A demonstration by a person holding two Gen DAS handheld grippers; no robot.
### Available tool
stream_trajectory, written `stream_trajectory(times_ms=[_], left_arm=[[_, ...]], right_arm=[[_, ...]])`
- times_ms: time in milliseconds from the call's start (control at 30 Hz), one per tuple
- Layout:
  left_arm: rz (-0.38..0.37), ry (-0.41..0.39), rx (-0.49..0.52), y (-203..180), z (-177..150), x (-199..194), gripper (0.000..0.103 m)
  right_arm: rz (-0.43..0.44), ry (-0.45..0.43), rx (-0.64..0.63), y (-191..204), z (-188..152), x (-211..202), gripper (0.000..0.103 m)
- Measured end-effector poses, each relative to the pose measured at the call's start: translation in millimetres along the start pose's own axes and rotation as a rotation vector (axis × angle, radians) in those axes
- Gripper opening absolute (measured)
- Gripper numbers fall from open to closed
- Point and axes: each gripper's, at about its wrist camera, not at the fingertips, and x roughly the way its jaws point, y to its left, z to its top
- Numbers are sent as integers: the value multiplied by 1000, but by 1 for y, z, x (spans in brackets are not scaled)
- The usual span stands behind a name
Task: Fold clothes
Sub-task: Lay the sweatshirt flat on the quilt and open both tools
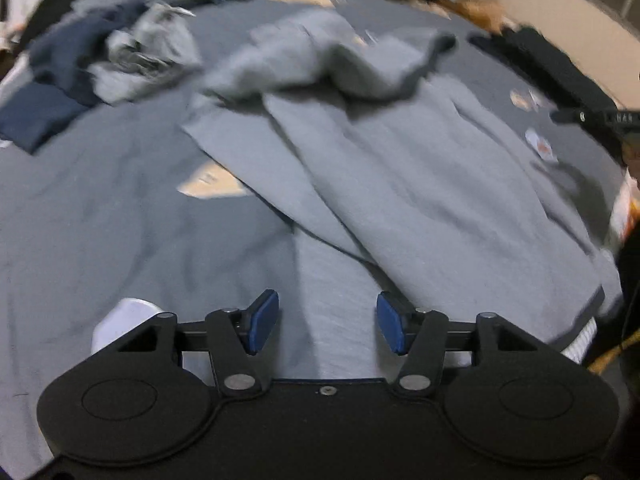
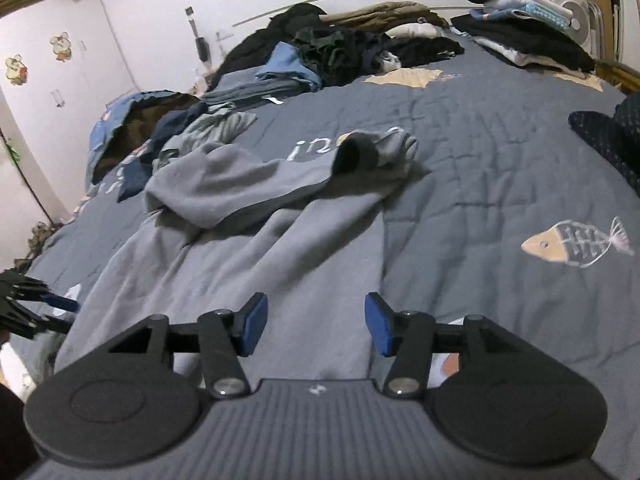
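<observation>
A grey long-sleeved sweatshirt (image 1: 420,184) lies spread on the bed, its sleeves bunched at the far end. It also shows in the right wrist view (image 2: 256,264), with a sleeve (image 2: 240,184) folded across it and a dark cuff (image 2: 356,156). My left gripper (image 1: 327,322) is open and empty, just above the near part of the garment. My right gripper (image 2: 313,322) is open and empty over the garment's near edge. The left gripper's fingers (image 2: 56,304) show at the left edge of the right wrist view.
The bed has a blue-grey quilt (image 2: 500,168) with a fish print (image 2: 576,242). Loose clothes (image 2: 332,52) are piled at the far side, with folded stacks (image 2: 524,36) at the far right. Dark blue and grey garments (image 1: 92,60) lie at the far left. White wardrobe (image 2: 52,80) stands left.
</observation>
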Motion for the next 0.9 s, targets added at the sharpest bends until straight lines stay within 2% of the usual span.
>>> stream_trajectory(times_ms=[33,67,133,200,267,367,500,600,733,767,867,900], left_arm=[[-7,16,9,-4,1,6,53],[-13,33,18,-8,1,12,47],[-10,47,29,-13,2,19,25],[1,47,31,-15,1,21,12],[7,17,5,-9,0,9,10],[76,-37,-6,7,-3,-28,3],[226,-83,-34,41,-9,-87,3],[366,-100,-84,73,-17,-132,3],[508,-71,-173,107,-34,-169,3],[540,-63,-200,114,-38,-176,6],[587,-83,-227,108,-43,-180,8],[584,-97,-224,102,-43,-180,12]], right_arm=[[15,-5,3,1,-3,0,53],[30,-10,6,2,-6,0,53],[59,-20,13,5,-12,1,53],[76,-24,13,8,-17,1,53],[80,-31,8,10,-18,1,53],[86,-42,14,8,-17,0,53],[62,-24,24,4,-18,2,53],[54,-21,8,5,-19,2,53],[34,-12,2,4,-20,2,53],[27,-9,2,4,-20,2,53],[5,19,-9,3,-21,1,53],[4,27,-13,2,-22,0,53]])
